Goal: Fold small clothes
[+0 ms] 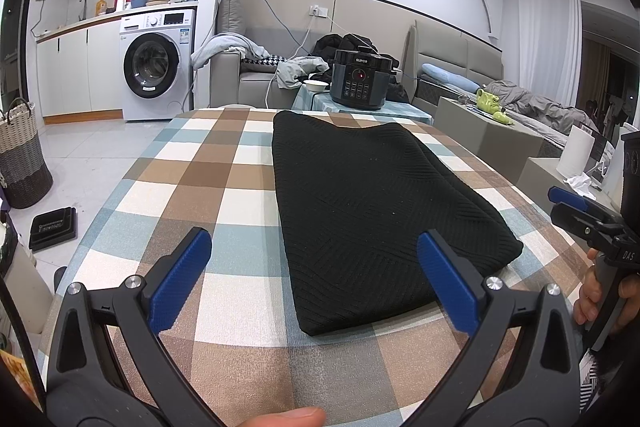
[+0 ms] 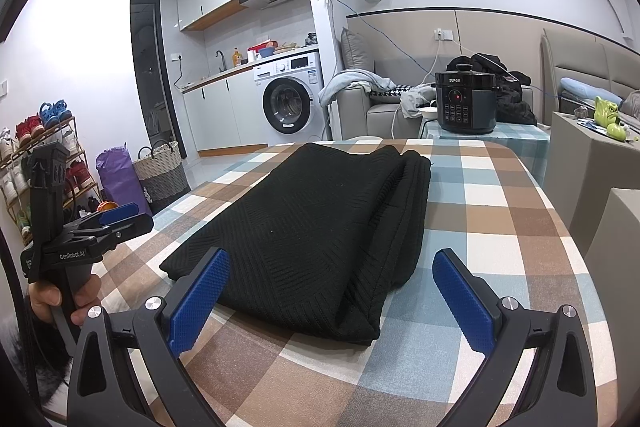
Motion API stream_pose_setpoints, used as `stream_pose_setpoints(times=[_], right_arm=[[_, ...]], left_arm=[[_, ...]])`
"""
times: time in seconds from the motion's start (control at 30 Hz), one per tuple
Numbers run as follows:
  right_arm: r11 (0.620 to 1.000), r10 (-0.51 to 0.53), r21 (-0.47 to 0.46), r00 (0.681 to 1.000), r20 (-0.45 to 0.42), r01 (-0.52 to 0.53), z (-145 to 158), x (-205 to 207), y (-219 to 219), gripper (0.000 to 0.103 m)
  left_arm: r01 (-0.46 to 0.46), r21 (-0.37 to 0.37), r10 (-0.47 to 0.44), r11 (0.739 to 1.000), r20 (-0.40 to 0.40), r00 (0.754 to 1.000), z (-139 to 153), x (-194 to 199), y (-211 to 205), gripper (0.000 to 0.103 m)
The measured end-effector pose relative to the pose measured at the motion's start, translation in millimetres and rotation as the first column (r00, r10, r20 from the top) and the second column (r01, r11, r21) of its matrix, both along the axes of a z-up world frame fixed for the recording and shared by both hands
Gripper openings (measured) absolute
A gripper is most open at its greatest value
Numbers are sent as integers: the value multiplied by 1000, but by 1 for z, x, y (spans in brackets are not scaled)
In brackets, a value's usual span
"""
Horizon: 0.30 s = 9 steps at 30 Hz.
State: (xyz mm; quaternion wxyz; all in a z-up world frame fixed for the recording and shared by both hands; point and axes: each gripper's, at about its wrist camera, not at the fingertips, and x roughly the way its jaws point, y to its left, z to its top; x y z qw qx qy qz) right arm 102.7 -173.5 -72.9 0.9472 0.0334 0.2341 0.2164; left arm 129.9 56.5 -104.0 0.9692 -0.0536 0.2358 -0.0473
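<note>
A black knit garment [image 1: 372,203] lies folded into a long strip on the checked tablecloth [image 1: 192,179]; it also shows in the right wrist view [image 2: 320,227]. My left gripper [image 1: 314,247] is open and empty, hovering just above the table at the garment's near end. My right gripper [image 2: 330,265] is open and empty, near the garment's near end from the right side. The right gripper also shows at the right edge of the left wrist view [image 1: 576,207], and the left gripper at the left of the right wrist view [image 2: 120,217].
A dark pressure cooker [image 1: 360,79] and a white bowl [image 1: 316,85] stand on a small table beyond the far edge. A washing machine [image 1: 154,67], woven basket [image 1: 20,159] and sofa [image 1: 248,75] stand behind. A paper roll [image 1: 576,151] is at right.
</note>
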Motion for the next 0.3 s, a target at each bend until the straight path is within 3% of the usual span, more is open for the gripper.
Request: stream_pose_setpoints(times=[0.3], right_arm=[[1000, 2, -1, 1000, 0, -2, -2, -1, 1, 103]], left_arm=[[1, -1, -1, 1000, 0, 1000, 0, 0, 0, 102]])
